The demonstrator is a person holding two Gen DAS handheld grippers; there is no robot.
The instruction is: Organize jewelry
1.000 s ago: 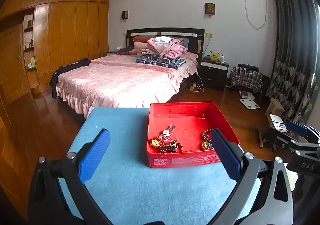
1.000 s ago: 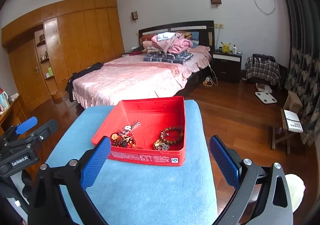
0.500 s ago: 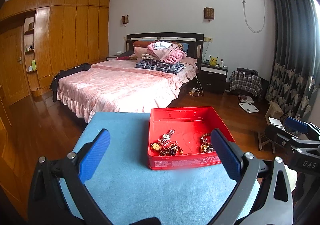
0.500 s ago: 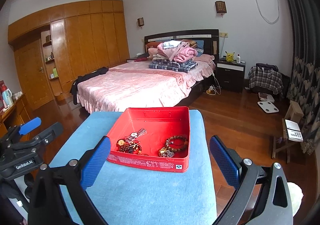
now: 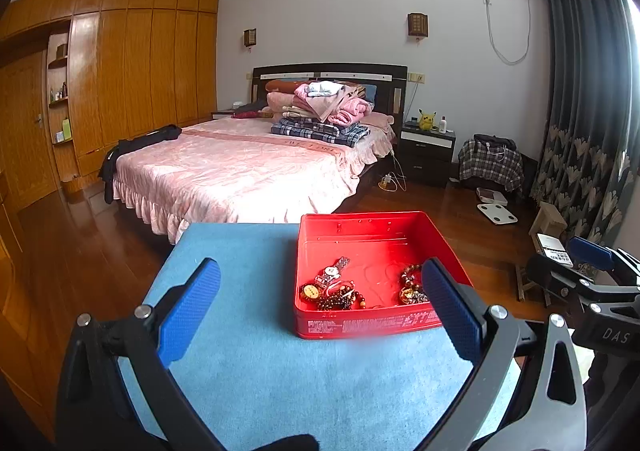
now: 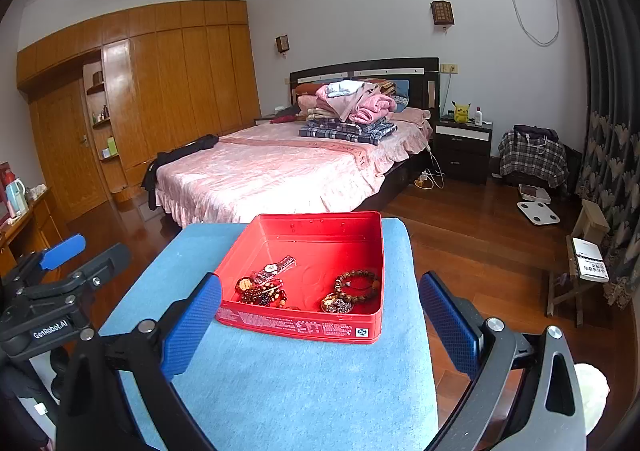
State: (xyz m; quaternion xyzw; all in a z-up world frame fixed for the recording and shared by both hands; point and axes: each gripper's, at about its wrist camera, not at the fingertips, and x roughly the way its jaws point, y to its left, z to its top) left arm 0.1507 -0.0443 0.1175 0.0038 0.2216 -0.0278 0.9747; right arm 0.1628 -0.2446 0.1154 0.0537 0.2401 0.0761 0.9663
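Left gripper: the jaws are spread wide and hold nothing; they hang above the near part of the worktop, and its right blue pad stands in front of the near right corner of the tin.
Right gripper: the jaws are also spread wide and empty; the near wall of the tin shows between the two pads.
Red tin: an open, shallow red box; it lies on the right half of the worktop, toward the far edge.
Watch: inside the tin, in the left part, lying flat and slanted.
Dark bead strings: a small heap at the near left inside the tin, just beside the watch, with a round yellow piece touching it.
Brown bead bracelet: inside the tin at the near right, apart from the heap.
Gold piece: near the bracelet, against the near wall; what it is I cannot tell.
Worktop: covered with a blue cloth.
Bed: far behind the worktop, with a pink cover and folded clothes at the far end.
Floor: dark wood; a white scale lies on it at the far right.
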